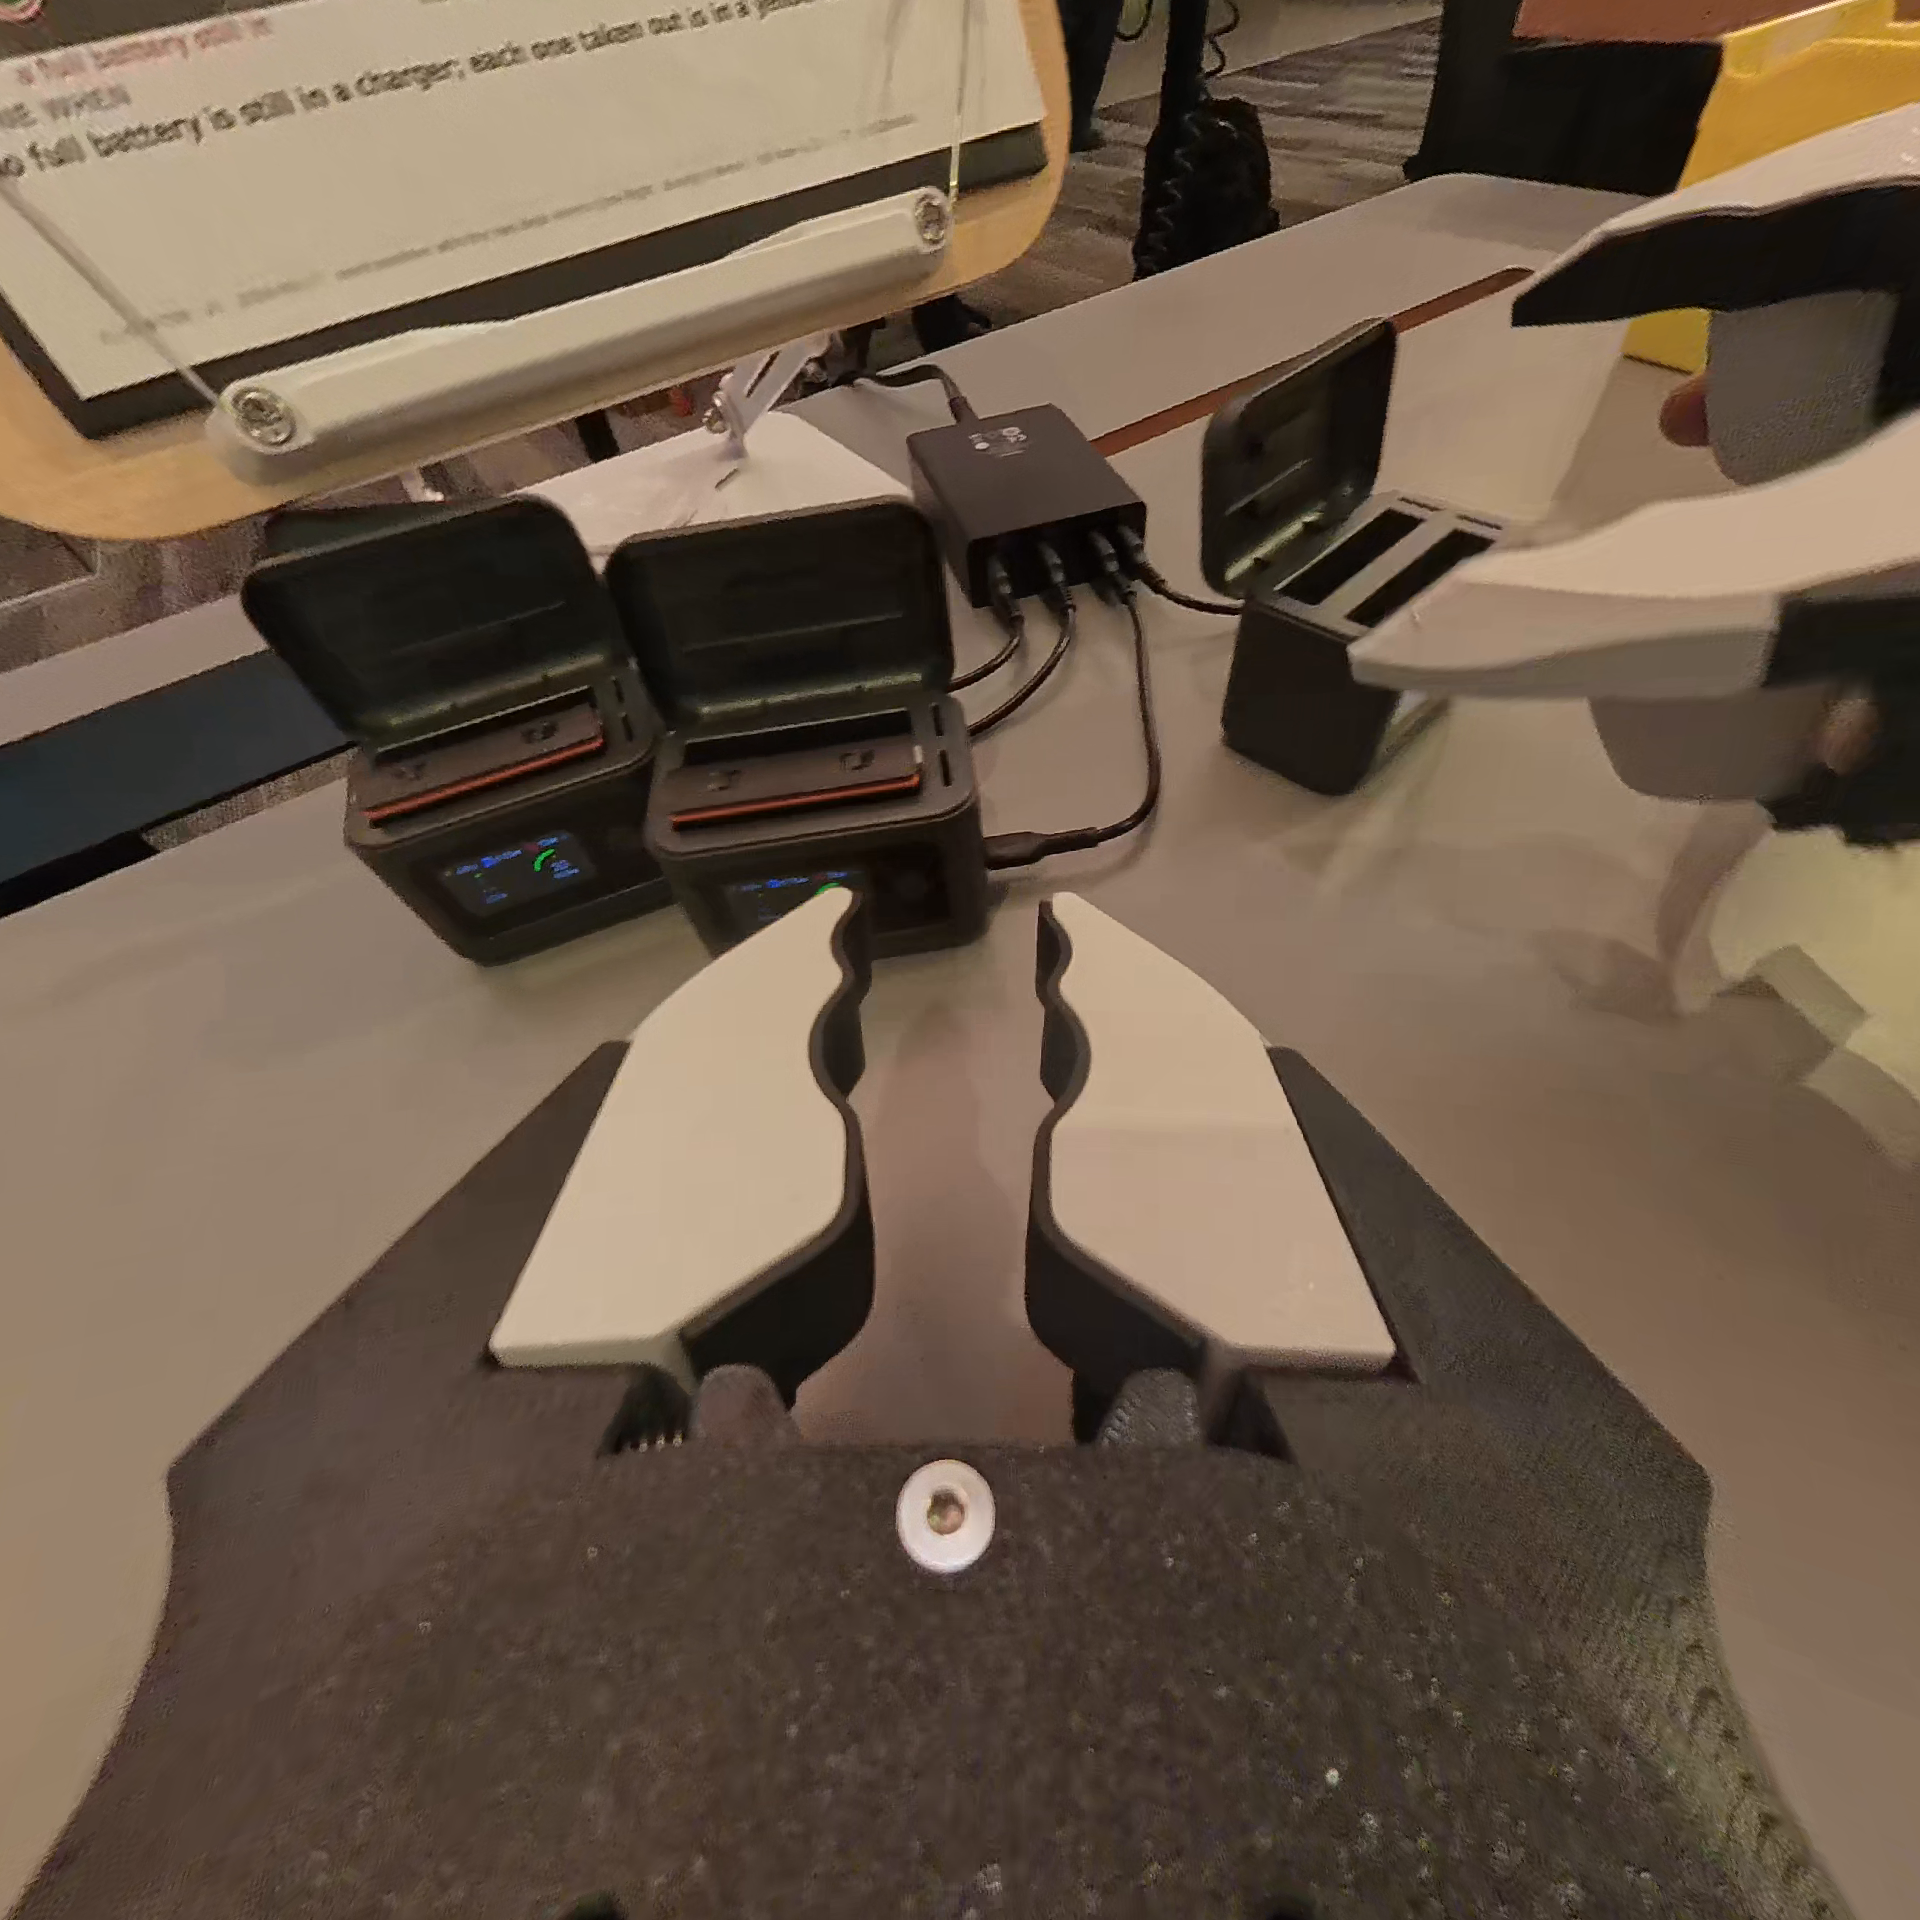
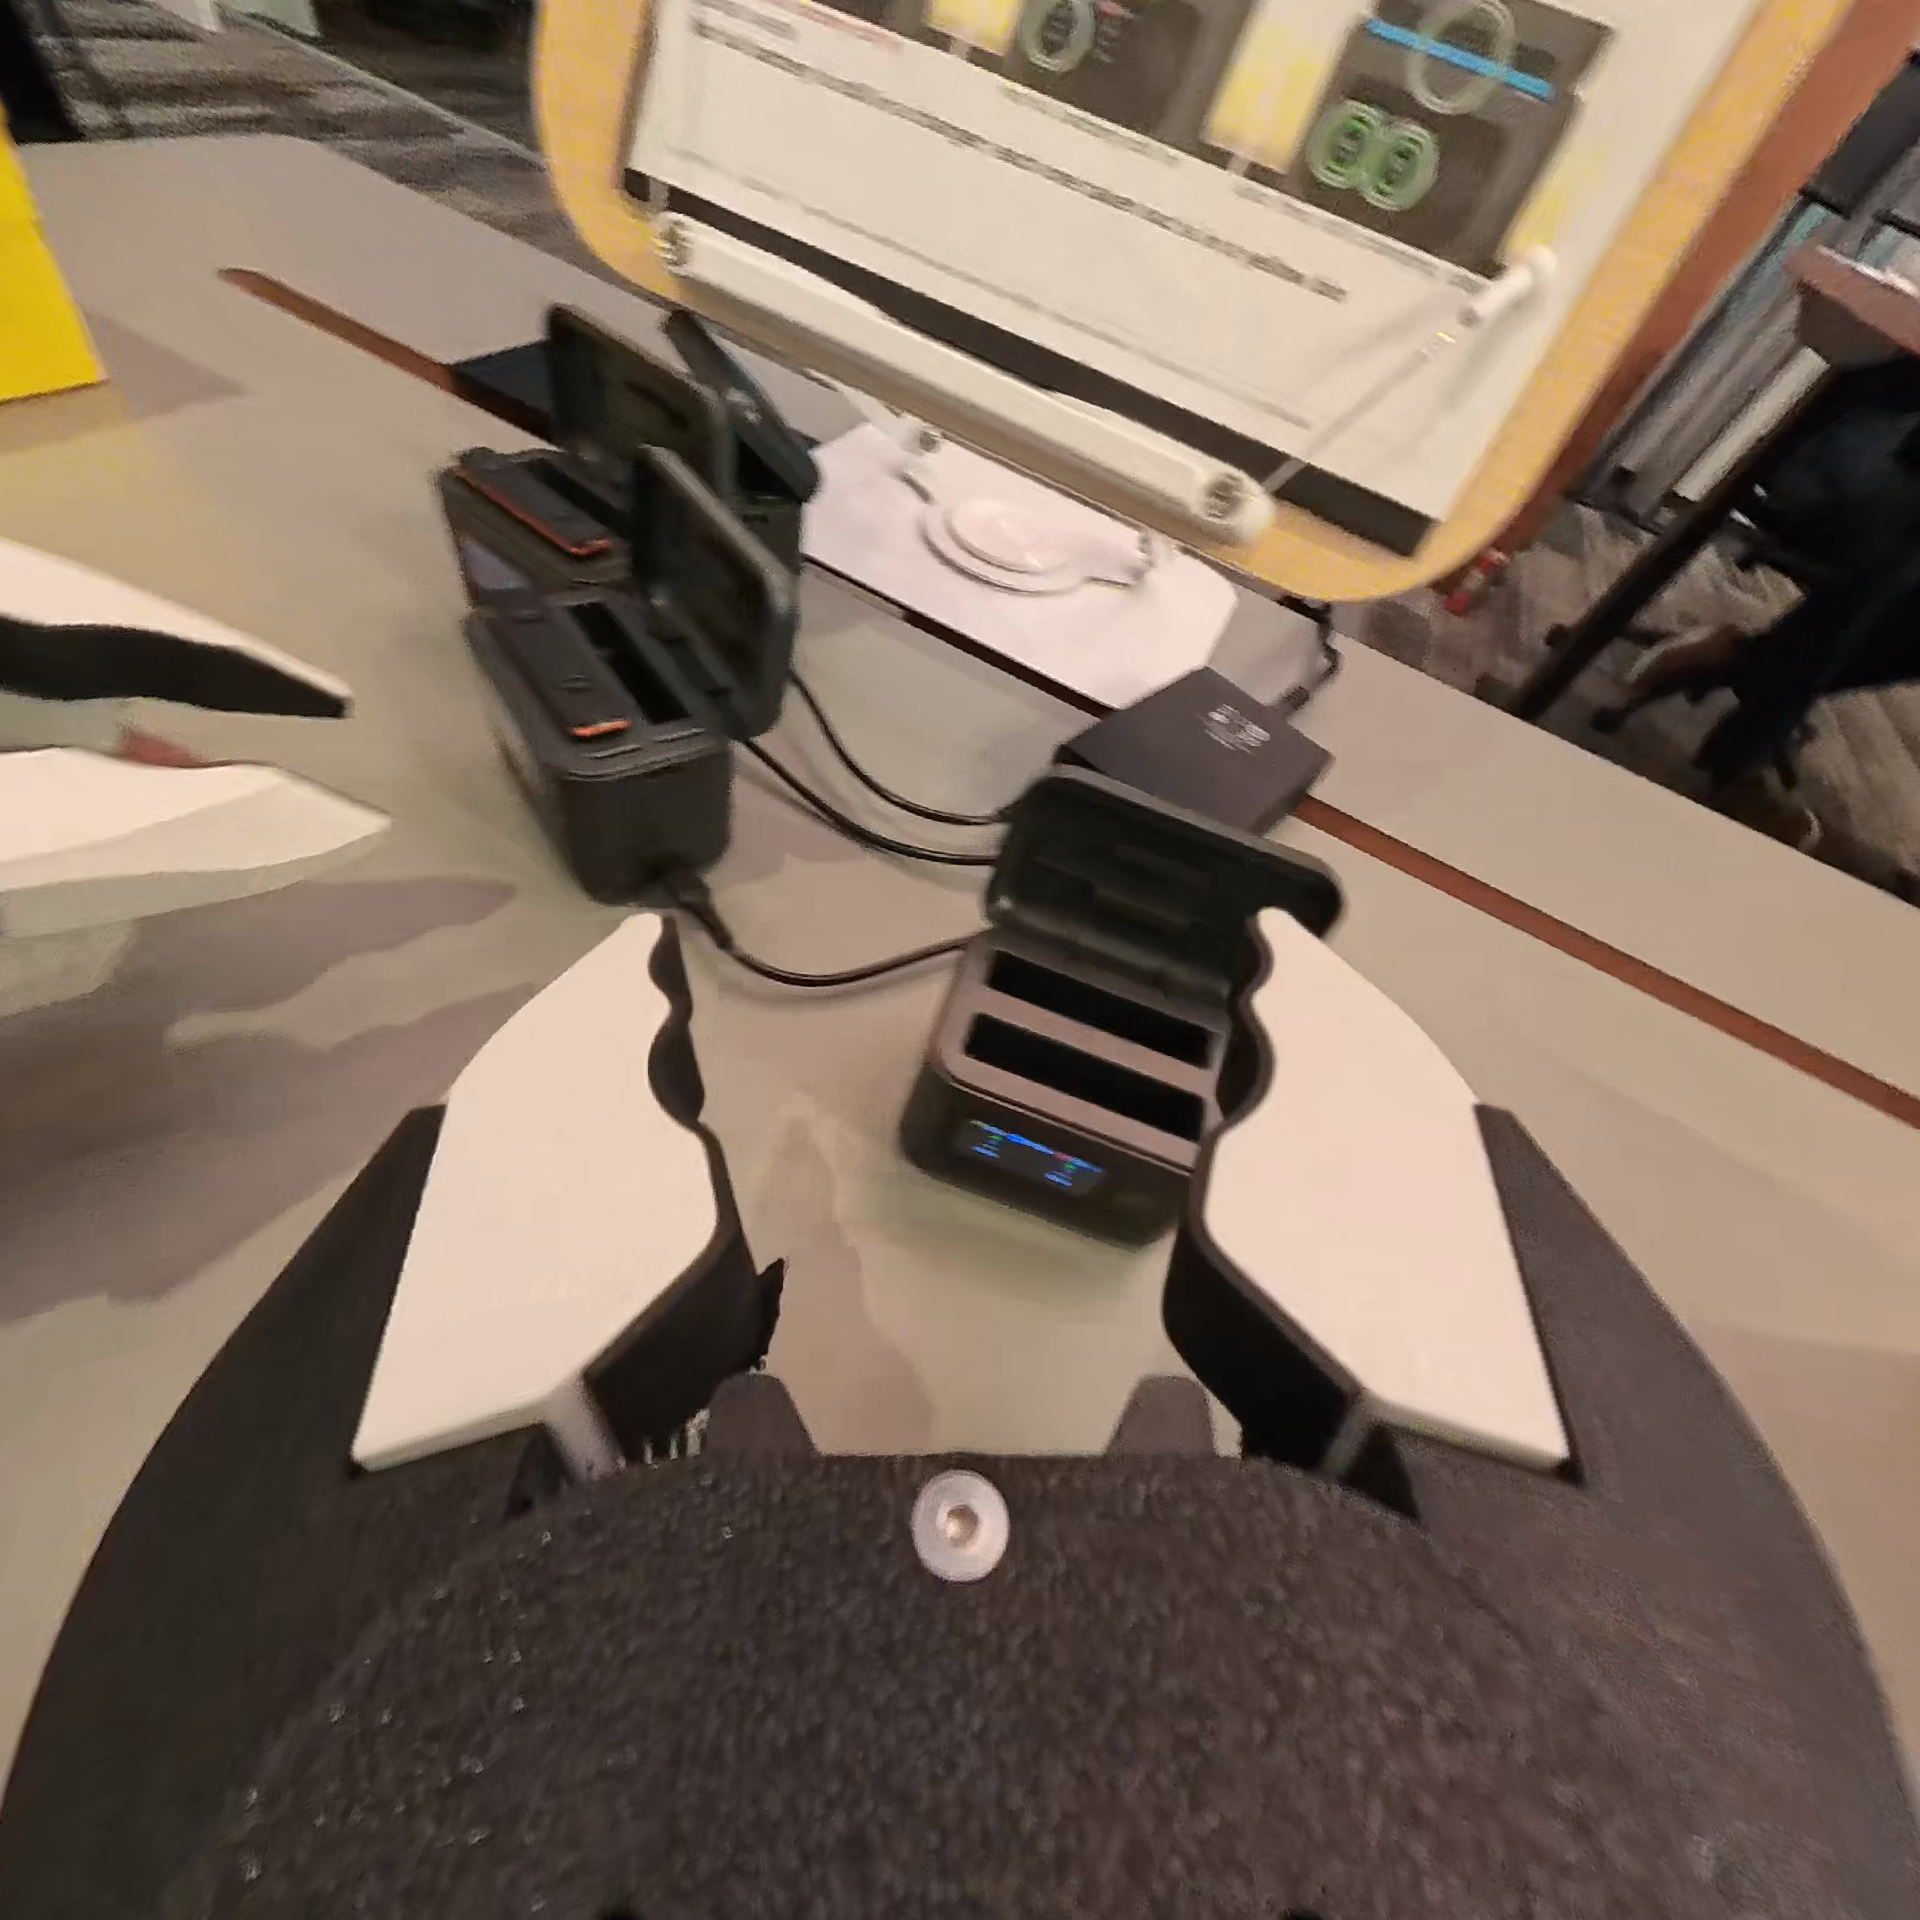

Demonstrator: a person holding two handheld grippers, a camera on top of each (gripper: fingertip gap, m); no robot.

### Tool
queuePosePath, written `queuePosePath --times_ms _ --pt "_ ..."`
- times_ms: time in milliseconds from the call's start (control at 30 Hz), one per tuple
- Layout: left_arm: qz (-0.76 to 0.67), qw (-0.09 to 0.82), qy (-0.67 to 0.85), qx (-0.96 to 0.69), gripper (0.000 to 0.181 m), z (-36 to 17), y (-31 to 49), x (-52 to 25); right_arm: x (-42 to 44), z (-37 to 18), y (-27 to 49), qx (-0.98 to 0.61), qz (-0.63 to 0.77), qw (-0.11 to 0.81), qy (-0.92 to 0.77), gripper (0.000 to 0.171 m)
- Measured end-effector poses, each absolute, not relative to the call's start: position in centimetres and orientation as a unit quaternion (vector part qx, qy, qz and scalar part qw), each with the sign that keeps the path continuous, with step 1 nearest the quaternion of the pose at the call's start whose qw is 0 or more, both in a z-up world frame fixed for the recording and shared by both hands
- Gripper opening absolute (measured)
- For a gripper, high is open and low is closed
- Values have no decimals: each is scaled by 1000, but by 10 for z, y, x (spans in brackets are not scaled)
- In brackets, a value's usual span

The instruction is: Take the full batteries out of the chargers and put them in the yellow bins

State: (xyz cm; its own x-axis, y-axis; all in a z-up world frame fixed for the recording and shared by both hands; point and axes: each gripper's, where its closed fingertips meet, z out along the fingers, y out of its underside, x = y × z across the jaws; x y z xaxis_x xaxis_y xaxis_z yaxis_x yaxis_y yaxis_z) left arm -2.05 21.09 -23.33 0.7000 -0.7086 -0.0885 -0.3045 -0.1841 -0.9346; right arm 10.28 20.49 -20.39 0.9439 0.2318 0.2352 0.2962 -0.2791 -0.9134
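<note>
In the left wrist view, three chargers are counted on the grey table (image 1: 312,1039), all lids raised: the left charger (image 1: 499,831) and middle charger (image 1: 821,821) each hold one orange-edged battery (image 1: 488,769), while the right charger (image 1: 1320,665) shows vacant slots. One black power hub (image 1: 1023,499) feeds them. The left gripper (image 1: 945,909) is spread, holding nothing.

In the right wrist view, the right gripper (image 2: 961,930) is released wide around the vacant charger. A yellow bin (image 2: 36,281) is seen far left; carpet lies beyond.

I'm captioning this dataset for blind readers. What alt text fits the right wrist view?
Open, empty right tongs hover over a grey table, just short of a black charger with its lid up and both visible slots empty. Two more open chargers, each holding an orange-edged battery, stand farther left.
</note>
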Motion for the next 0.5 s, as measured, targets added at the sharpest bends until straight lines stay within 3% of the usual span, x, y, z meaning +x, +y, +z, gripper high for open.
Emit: queuePosePath --times_ms 300,500 --pt "-172 541 306 -764 31 -240 232 -40 35 -216 206 -792 54 565 -228 93" --pt "-161 563 283 -760 31 -234 239 -50 -5 -250 231 -821 75 516 -231 98"
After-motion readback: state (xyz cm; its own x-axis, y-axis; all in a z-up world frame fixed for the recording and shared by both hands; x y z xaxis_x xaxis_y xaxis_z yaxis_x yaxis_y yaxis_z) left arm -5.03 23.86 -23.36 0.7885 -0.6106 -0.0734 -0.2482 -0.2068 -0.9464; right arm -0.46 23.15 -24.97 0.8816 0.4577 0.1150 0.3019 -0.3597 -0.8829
